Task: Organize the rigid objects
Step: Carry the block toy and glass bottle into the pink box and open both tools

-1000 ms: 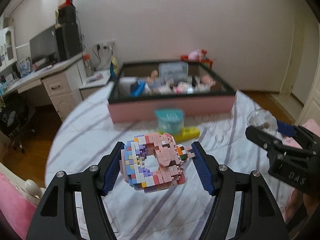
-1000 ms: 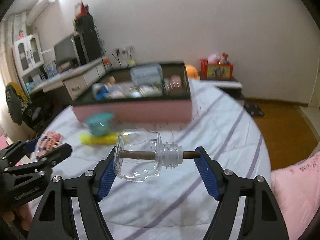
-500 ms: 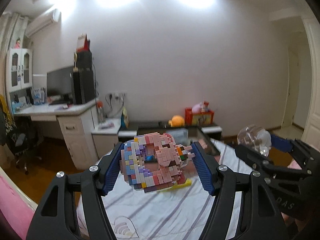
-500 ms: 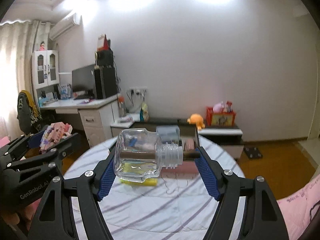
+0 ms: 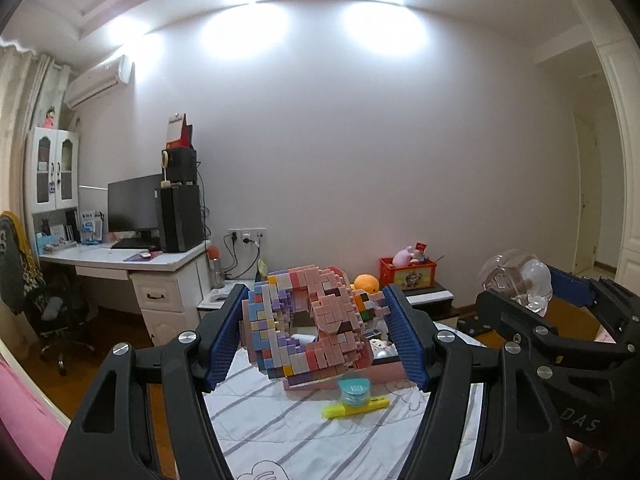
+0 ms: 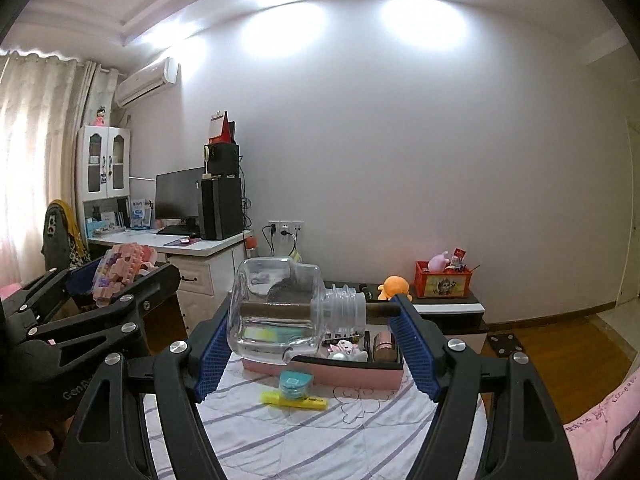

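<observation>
Two tools [image 5: 316, 336] [image 6: 312, 344], one brick model [image 5: 312, 324], one glass bottle [image 6: 280, 304], one pink tray [image 6: 352, 376].

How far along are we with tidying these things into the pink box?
Done: the pink box already holds several small items. In hand: the left gripper clamps the brick donut and the right gripper clamps the glass bottle, both held above the bed, neither boxed yet. Left: the teal tub and yellow marker lie on the striped sheet in front of the box.
</observation>
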A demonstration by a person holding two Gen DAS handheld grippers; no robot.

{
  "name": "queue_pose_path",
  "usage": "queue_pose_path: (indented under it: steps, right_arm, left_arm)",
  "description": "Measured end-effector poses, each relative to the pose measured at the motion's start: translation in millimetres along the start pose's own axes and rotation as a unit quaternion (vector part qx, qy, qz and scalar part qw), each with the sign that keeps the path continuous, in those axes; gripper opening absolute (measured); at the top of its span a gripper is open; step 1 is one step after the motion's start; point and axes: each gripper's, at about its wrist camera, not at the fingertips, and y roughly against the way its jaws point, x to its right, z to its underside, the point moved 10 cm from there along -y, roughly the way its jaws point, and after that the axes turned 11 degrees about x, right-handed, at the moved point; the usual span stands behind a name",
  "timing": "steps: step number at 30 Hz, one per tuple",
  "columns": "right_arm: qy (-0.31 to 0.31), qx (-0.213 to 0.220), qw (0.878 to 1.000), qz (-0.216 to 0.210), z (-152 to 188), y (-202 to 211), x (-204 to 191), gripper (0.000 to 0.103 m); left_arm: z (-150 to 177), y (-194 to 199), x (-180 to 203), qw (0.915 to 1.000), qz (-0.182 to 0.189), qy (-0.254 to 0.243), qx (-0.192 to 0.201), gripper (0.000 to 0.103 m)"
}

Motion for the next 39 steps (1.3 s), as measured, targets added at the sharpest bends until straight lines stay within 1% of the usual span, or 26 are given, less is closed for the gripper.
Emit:
queue_pose_path:
  steps: [6, 14, 21, 25, 31, 36, 38, 39]
  right_arm:
    - [0.0, 0.005, 1.0, -0.003, 0.1, -2.0, -1.7, 0.076]
    - [-0.006, -0.003, 1.0, -0.002, 4.3, -13.2, 5.7, 0.076]
    - [-0.009, -0.016, 1.0, -0.002, 12.4, -35.0, 13.7, 0.076]
    - [-0.012, -0.029, 1.0, 0.0, 20.0, -56.2, 20.5, 0.076]
    - [-0.014, -0.06, 0.998, 0.0, 41.3, -103.6, 34.0, 0.076]
    - [-0.012, -0.096, 0.995, 0.001, 66.7, -148.6, 44.4, 0.076]
    - [-0.013, -0.119, 0.993, 0.001, 83.0, -169.2, 50.5, 0.076]
    - [-0.014, -0.13, 0.991, 0.002, 92.4, -179.7, 53.3, 0.076]
  left_arm:
    - [-1.6, -1.1, -1.7, 1.0, -0.005, -0.003, 0.001, 0.069]
    - [3.5, -12.4, 2.5, 0.9999, -0.007, -0.012, -0.007, 0.069]
    - [13.7, -35.5, 4.6, 0.9996, -0.006, -0.017, -0.021, 0.069]
    - [25.1, -60.7, 8.1, 0.999, -0.002, -0.023, -0.039, 0.069]
    - [51.5, -112.4, 11.0, 0.9971, 0.009, -0.025, -0.072, 0.069]
    - [86.4, -169.9, 15.4, 0.9921, 0.02, -0.034, -0.119, 0.069]
    - [101.0, -191.5, 16.7, 0.9896, 0.021, -0.042, -0.136, 0.069]
    - [112.9, -205.5, 17.9, 0.9871, 0.024, -0.043, -0.153, 0.069]
